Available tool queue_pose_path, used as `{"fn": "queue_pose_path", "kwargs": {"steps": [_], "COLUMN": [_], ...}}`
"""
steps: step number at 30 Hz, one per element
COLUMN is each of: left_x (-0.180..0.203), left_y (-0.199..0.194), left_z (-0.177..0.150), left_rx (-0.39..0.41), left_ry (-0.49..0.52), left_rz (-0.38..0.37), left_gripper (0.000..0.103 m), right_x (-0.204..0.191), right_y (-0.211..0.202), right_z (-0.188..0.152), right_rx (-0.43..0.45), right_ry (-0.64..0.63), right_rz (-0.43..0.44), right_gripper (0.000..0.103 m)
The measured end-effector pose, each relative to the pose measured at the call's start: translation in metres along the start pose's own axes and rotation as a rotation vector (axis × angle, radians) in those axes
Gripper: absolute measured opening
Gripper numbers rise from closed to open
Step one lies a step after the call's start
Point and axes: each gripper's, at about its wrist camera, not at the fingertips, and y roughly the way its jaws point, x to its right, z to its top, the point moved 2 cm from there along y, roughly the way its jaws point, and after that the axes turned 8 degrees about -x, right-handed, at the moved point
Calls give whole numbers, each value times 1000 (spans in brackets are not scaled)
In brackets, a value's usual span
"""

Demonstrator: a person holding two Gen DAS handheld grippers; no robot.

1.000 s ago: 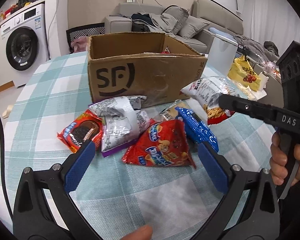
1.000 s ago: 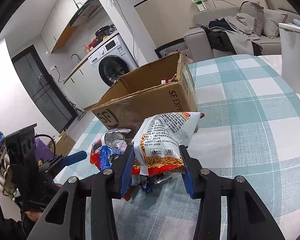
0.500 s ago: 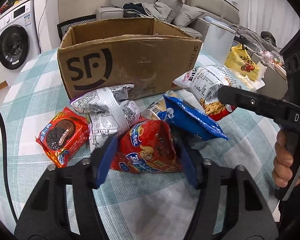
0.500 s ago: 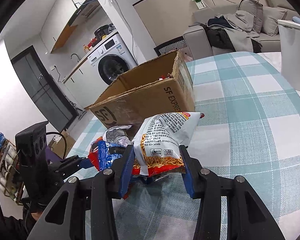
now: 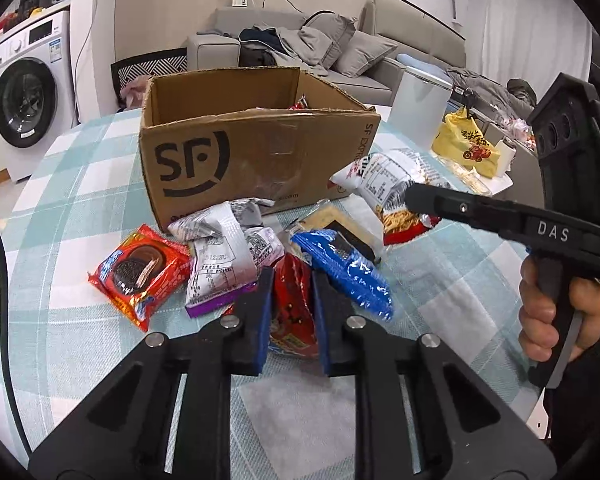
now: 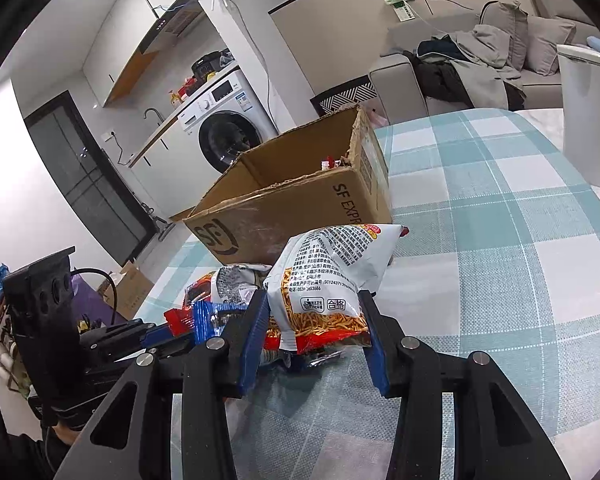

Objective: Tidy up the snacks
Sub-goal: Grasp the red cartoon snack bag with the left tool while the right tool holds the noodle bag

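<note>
An open SF cardboard box (image 5: 256, 160) stands on the checked tablecloth; it also shows in the right wrist view (image 6: 300, 208). In front of it lie snack packets: a red cookie pack (image 5: 140, 276), a silver packet (image 5: 228, 256) and a blue packet (image 5: 344, 272). My left gripper (image 5: 292, 280) is shut on a red snack bag (image 5: 292, 312), squeezing it between the blue pads. My right gripper (image 6: 314, 304) is shut on a white and orange noodle-snack bag (image 6: 332, 276), which also shows in the left wrist view (image 5: 388, 188), held just above the table.
A white bin (image 6: 588, 112) stands at the table's far right. A yellow bag (image 5: 468, 148) lies beyond the table edge. A washing machine (image 5: 20, 100) and a sofa (image 5: 300, 52) are behind the table.
My left gripper has moved forward over the red snack bag and closed on it, crumpling it narrow. My right gripper keeps holding the noodle-snack bag, almost still.
</note>
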Motion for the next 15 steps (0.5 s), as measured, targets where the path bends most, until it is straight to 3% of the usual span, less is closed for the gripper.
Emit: {"fn": "queue_pose_path", "kwargs": {"steps": [3,6,7,11,15], "left_x": [-4,-5,-5,-9,-8], "left_y": [-7,-6,-5,6,12], "left_z": [-10,-20,-23,-28,-28], "left_rx": [-17,-63,-75,-136,-151], "left_ry": [9,25,20,0,-14], "left_rz": [-3,24,31,48,49], "left_gripper": [17,27,37,63,65], "right_x": [-1,-3,-4,-6,-3], "right_y": [-1,0,0,0,-1], "right_z": [0,-1,-1,-1,0], "right_rx": [2,1,1,-2,0], "right_ry": [-4,-7,-9,-21,-14], "right_rz": [2,2,3,3,4], "right_gripper": [44,44,44,44,44]}}
